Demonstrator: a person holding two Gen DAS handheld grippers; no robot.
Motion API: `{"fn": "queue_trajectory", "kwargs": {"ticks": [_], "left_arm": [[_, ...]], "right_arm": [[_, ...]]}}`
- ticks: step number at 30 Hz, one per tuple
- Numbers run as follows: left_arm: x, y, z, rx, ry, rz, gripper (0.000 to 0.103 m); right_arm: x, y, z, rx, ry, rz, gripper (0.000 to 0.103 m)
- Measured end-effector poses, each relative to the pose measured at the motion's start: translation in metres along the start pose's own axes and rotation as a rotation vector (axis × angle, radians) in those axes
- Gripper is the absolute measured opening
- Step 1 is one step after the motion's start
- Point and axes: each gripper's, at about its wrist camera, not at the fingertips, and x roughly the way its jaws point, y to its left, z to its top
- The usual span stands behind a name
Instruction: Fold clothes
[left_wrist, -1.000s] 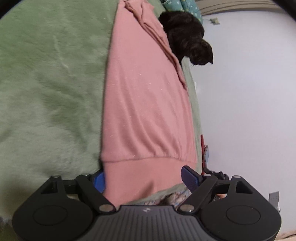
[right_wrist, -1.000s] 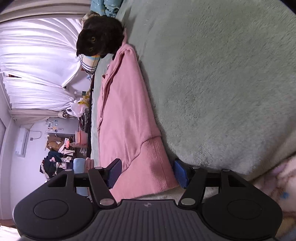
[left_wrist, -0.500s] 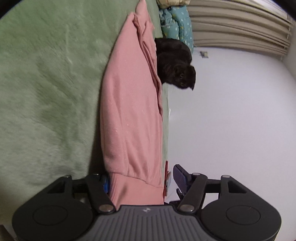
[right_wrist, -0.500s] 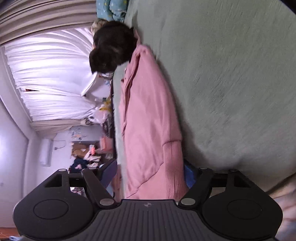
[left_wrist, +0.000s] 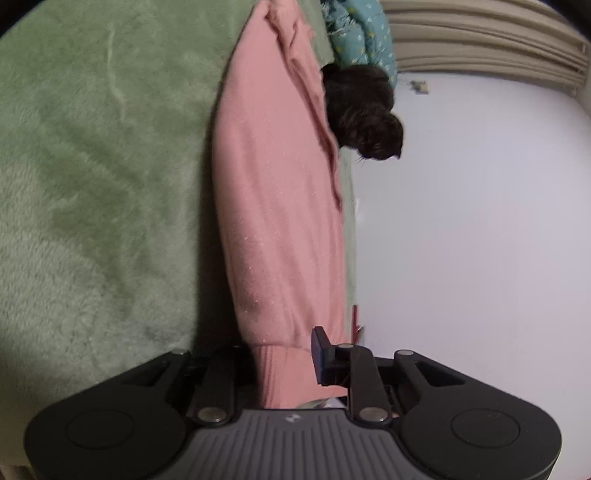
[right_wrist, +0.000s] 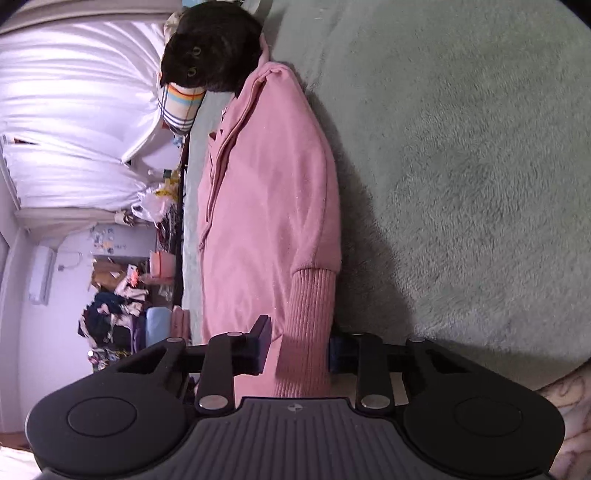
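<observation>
A pink sweatshirt (left_wrist: 273, 206) lies stretched along the edge of a green fleece blanket (left_wrist: 92, 184). My left gripper (left_wrist: 284, 356) has its jaws closing on the ribbed hem, and the fabric fills the gap between the pads. The blue right pad (left_wrist: 317, 350) presses the cloth; the other pad is hidden behind it. In the right wrist view the same sweatshirt (right_wrist: 266, 206) runs away from me. My right gripper (right_wrist: 299, 345) is closing too, its pads squeezing the ribbed band (right_wrist: 308, 321).
A black cat (left_wrist: 364, 110) sits at the far end of the sweatshirt, by the bed's edge, and faces the camera in the right wrist view (right_wrist: 210, 48). A teal pillow (left_wrist: 362, 33) lies behind it. White curtains (right_wrist: 74, 110) and floor clutter (right_wrist: 110, 306) lie beyond the bed.
Both pairs of jaws have narrowed from wide apart onto the sweatshirt's ribbed edge. The garment has drawn into a narrower, raised strip. The cat has turned its head.
</observation>
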Motion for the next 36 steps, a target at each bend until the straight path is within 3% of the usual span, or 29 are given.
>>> {"fn": "queue_trajectory", "kwargs": {"ticks": [3,6,7,9,12,14,17,24,28,32,36], "left_arm": [[0.005,0.001,0.003,-0.004,0.011,0.001,0.023],[0.015,0.001,0.004,-0.008,-0.010,0.026,0.006],[0.016,0.003,0.002,-0.010,-0.017,0.034,0.006],[0.018,0.001,0.000,-0.041,-0.036,0.018,0.005],[0.018,-0.017,-0.005,-0.035,-0.049,0.007,0.005],[0.012,-0.041,-0.009,0.015,-0.059,0.102,0.004],[0.006,-0.073,-0.018,0.057,-0.087,0.179,0.004],[-0.048,-0.142,-0.062,0.162,-0.222,0.155,0.003],[-0.064,-0.150,-0.082,0.196,-0.243,0.144,0.003],[-0.088,-0.143,-0.095,0.221,-0.253,0.157,0.003],[-0.101,-0.123,-0.100,0.167,-0.220,0.198,0.003]], "right_arm": [[0.005,-0.008,0.000,0.044,0.005,-0.012,0.029],[0.001,-0.015,-0.002,0.090,-0.010,-0.024,0.028],[0.001,-0.015,-0.003,0.093,-0.009,-0.022,0.026],[-0.001,-0.015,-0.004,0.098,-0.009,-0.020,0.013],[-0.008,-0.010,-0.010,0.099,-0.060,-0.017,0.006],[-0.017,0.006,-0.017,0.042,-0.110,-0.051,0.006],[-0.031,0.032,-0.027,-0.044,-0.146,-0.111,0.005],[-0.078,0.107,-0.059,-0.195,-0.303,-0.075,0.004],[-0.084,0.108,-0.063,-0.158,-0.329,-0.035,0.004],[-0.087,0.114,-0.083,-0.202,-0.327,-0.043,0.004],[-0.089,0.087,-0.102,-0.097,-0.301,-0.040,0.004]]}}
